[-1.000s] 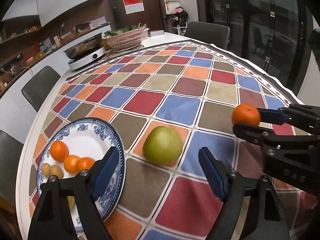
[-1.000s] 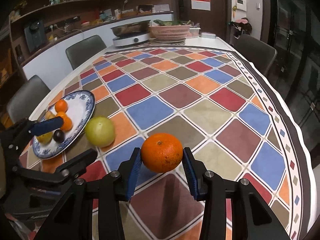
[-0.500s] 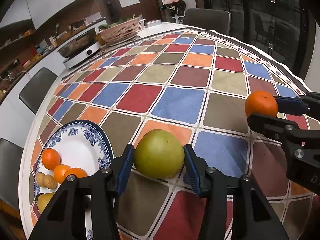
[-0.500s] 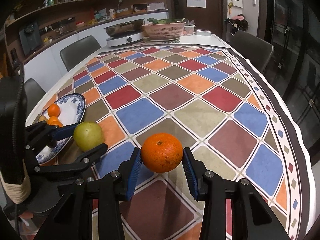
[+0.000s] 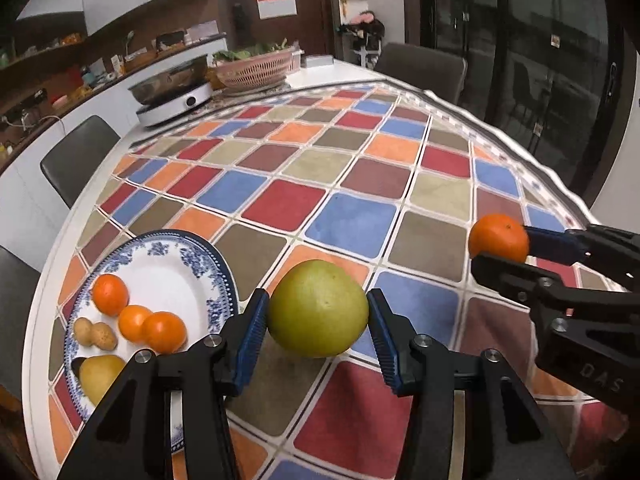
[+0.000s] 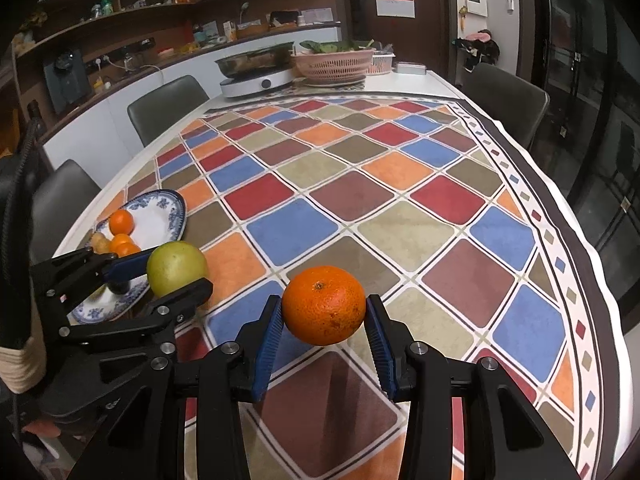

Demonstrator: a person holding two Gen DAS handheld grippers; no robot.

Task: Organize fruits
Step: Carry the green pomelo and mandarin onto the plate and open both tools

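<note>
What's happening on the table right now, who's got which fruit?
Each handheld gripper holds one fruit. The left gripper is closed on the big green fruit, just right of the blue-and-white plate. The right gripper is clamped on an orange above the checkered tablecloth. The plate already holds three small oranges, a pear and two small tan pieces. Neither held fruit is on the plate yet.
</note>
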